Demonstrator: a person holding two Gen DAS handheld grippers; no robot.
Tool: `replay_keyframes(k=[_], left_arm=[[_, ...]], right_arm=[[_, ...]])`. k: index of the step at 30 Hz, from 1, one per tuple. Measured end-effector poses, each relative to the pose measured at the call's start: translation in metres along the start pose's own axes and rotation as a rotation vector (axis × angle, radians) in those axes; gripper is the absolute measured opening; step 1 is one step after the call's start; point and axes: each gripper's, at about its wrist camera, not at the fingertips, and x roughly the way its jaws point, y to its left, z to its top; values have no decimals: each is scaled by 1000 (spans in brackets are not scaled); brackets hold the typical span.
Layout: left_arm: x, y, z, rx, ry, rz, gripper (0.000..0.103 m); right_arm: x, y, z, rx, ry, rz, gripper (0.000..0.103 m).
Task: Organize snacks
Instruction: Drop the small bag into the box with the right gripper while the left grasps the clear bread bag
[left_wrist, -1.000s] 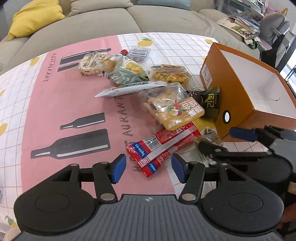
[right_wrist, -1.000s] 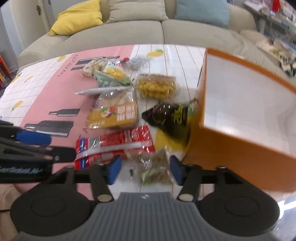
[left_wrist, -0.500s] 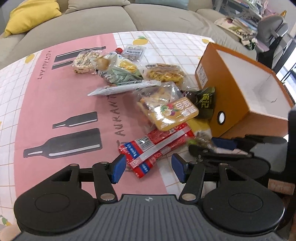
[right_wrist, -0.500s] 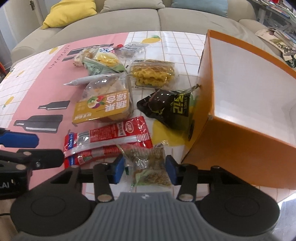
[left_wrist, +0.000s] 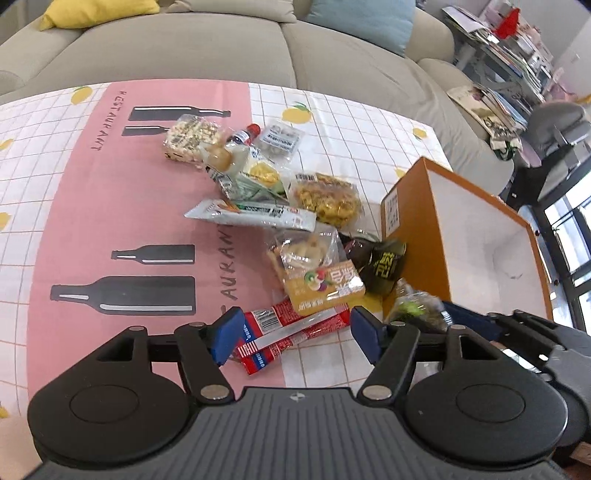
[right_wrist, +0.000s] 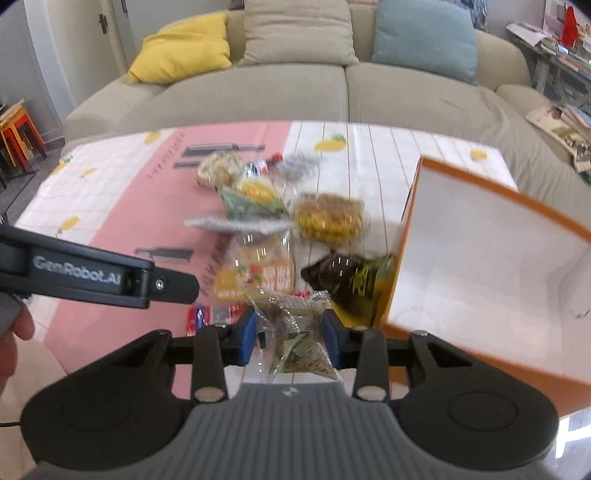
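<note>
Crowding the orange box (right_wrist: 480, 280): right fingers (right_wrist: 246, 334) clamp green packet (right_wrist: 299, 332); left fingers (left_wrist: 227, 334) apart.

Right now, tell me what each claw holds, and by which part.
Right claw pinches the clear green-snack packet across its middle. Left claw holds nothing.

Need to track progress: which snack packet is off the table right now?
The clear packet with greenish filling, clamped in the right gripper beside the orange box; the others lie on the tablecloth.

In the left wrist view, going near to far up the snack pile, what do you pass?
Red sausage pack → orange fruit-print packet → long white sachet → puffed-grain bar, farthest.
</note>
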Motion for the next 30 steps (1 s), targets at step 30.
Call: replay_keyframes(k=[30], left_arm=[[121, -46, 45, -121, 40, 272, 90]], right_arm=[[61, -161, 28, 385, 183, -23, 30]])
